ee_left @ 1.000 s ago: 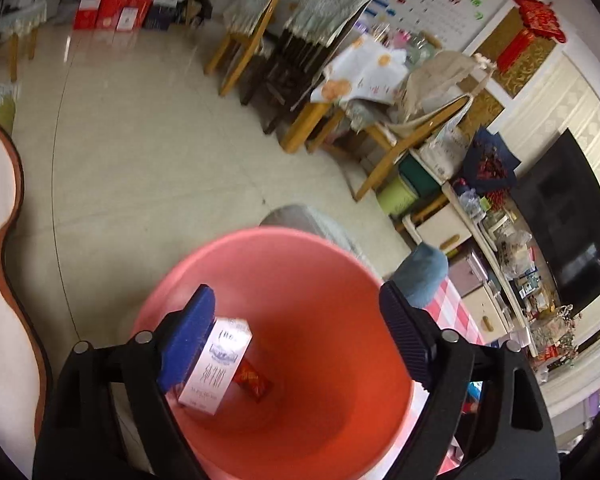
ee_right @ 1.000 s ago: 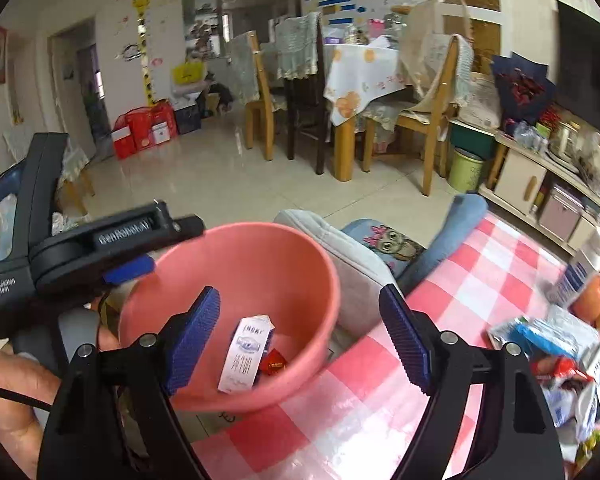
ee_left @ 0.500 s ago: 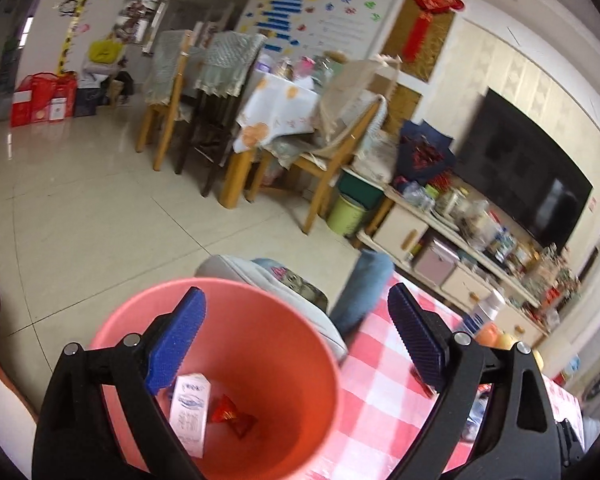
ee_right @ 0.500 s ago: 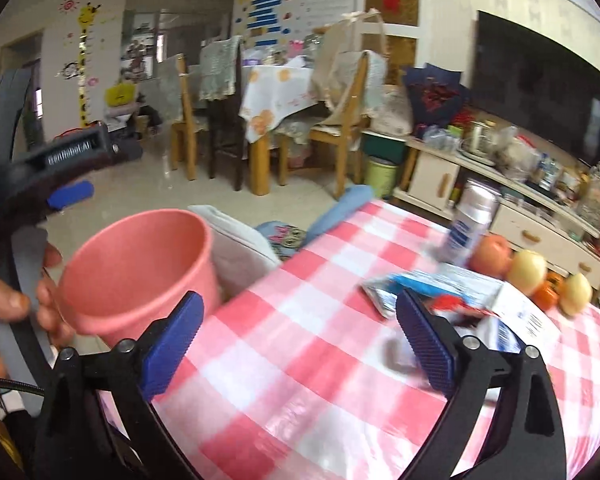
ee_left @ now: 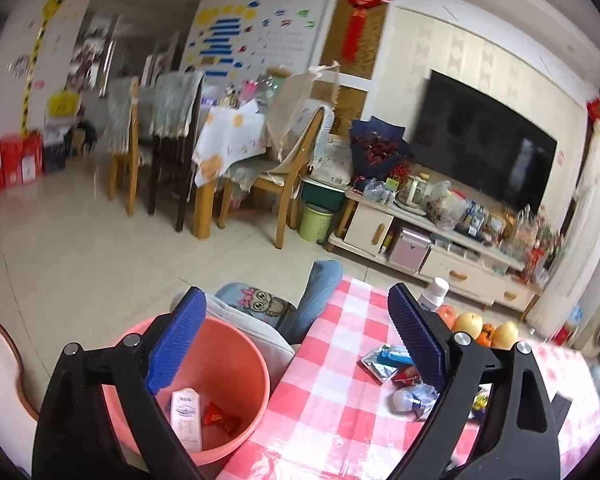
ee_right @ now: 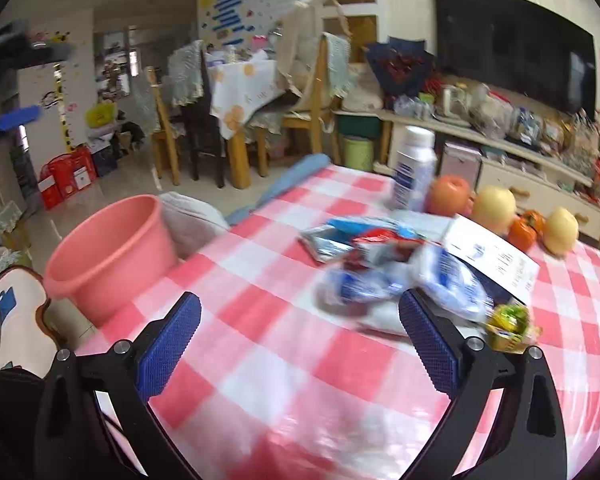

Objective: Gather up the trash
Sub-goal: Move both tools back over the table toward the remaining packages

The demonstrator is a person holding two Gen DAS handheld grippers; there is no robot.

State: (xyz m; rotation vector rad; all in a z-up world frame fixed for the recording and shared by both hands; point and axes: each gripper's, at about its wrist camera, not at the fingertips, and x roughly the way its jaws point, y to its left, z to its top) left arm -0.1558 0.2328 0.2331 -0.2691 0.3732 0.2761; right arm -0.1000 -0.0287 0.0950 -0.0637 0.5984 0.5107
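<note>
Your right gripper [ee_right: 300,344] is spread wide and holds nothing, hovering low over the checked counter [ee_right: 260,360] with the heap of wrappers [ee_right: 400,276] just ahead of it. Your left gripper [ee_left: 296,344] is likewise spread and empty, poised above the counter edge beside the pink bucket [ee_left: 256,364].

Take the heap as your landmark. A silver and blue packet [ee_right: 332,236] lies on its far side, a crumpled blue and white bag [ee_right: 448,280] forms its near right part, and a small yellow-green wrapper [ee_right: 508,324] sits just right of it, near your right pad. A white paper sheet [ee_right: 492,256] lies touching the heap's right side. Behind the heap stand a white bottle [ee_right: 414,168] and a row of fruit [ee_right: 494,208].

Risks, as I judge them: the picture is blurred around the heap, so a fast closing could pinch the slick cloth along with a wrapper and drag everything. The thin bag may slip from the pads on the way to the bucket. A wide sweep could snag the paper sheet, which may not be trash, or knock the bottle over into the fruit.

The bucket stands off the counter's left edge, well apart from the heap, already holding a small white carton [ee_left: 186,416] and a red candy wrapper [ee_left: 220,416]. A release made too early would drop the trash on the floor between counter and bucket.
</note>
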